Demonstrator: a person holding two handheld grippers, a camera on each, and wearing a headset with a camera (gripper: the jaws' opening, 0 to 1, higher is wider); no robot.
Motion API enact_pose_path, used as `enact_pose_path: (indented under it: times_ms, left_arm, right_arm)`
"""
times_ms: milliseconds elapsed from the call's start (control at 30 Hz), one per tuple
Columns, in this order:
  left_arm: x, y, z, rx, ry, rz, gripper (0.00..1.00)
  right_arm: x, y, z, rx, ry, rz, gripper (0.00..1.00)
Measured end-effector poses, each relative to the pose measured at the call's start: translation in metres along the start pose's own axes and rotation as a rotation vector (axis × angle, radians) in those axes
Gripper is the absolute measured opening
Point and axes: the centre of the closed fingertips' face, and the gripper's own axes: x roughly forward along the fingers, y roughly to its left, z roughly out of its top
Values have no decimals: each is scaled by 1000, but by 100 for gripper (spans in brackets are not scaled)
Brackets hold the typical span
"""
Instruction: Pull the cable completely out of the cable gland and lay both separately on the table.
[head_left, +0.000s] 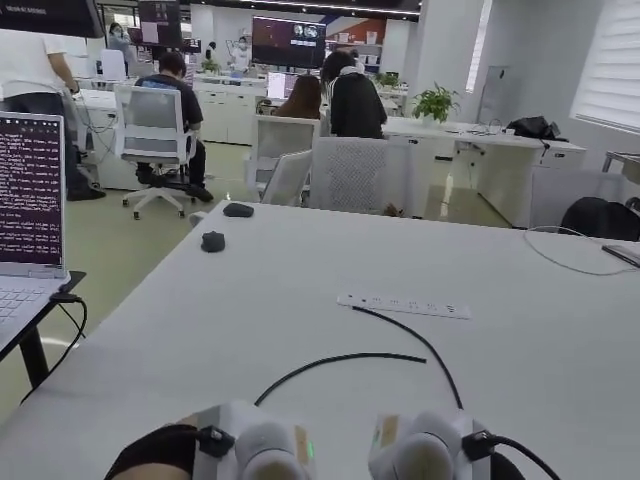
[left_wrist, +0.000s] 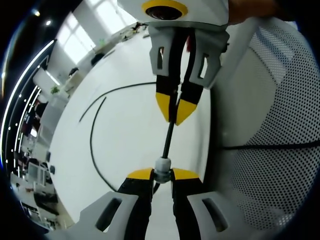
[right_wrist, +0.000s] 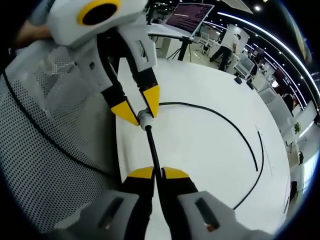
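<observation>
A black cable (left_wrist: 170, 135) runs straight between my two grippers, held above the white table's near edge. My left gripper (left_wrist: 161, 174) is shut on the pale grey cable gland (left_wrist: 161, 166) at one end of that stretch. My right gripper (left_wrist: 175, 107) faces it, shut on the cable a short way from the gland. In the right gripper view the right gripper (right_wrist: 156, 173) pinches the cable (right_wrist: 152, 145), and the left gripper (right_wrist: 141, 111) clamps the gland (right_wrist: 144, 119). The cable's slack (head_left: 340, 357) curves over the table (head_left: 250, 320). Both gripper backs show low in the head view.
A white power strip (head_left: 405, 305) lies mid-table, with a dark mouse (head_left: 213, 241) and another dark object (head_left: 238, 210) farther left. A laptop (head_left: 30, 190) stands on a side stand at left. A mesh chair back (left_wrist: 270, 125) is close beside the grippers. People sit at desks beyond.
</observation>
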Motion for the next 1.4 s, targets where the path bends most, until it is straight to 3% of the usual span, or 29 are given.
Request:
enact_pose_path:
  times_ms: [100, 233, 533, 600, 667, 733, 833, 967, 1033, 1267, 1400]
  left_arm:
    - [-1, 4, -4, -15, 11, 10, 14]
    - [-3, 8, -5, -40, 14, 27, 14]
    - [-1, 3, -7, -22, 31, 16, 14]
    - [-1, 4, -8, -4, 42, 24, 14]
    - [-1, 3, -7, 2, 36, 21, 14]
    - [-1, -1, -1, 10, 15, 12, 14]
    - [-1, -4, 4, 41, 4, 10, 14]
    - [-3, -7, 13, 59, -38, 1, 14]
    - [-3, -9, 15, 58, -46, -6, 14]
    - [-2, -9, 14, 70, -44, -10, 14]
    - [-2, -12, 16, 89, -48, -15, 14]
  right_arm:
    - [-2, -6, -5, 12, 14, -21, 4]
    - [-7, -22, -20, 63, 65, -88, 5]
    - [-10, -27, -54, 116, 206, -120, 6]
    - [-8, -23, -52, 121, 202, -95, 6]
    - [-2, -13, -40, 91, 160, -50, 9]
    - [3, 0, -18, 93, 69, 3, 18]
    - [6, 13, 2, 44, -2, 50, 26]
    - [5, 19, 12, 12, -40, 66, 28]
    - [4, 21, 23, 7, -92, 75, 27]
    - [2, 17, 19, 10, -79, 64, 4]
    - [3, 20, 13, 3, -54, 69, 3]
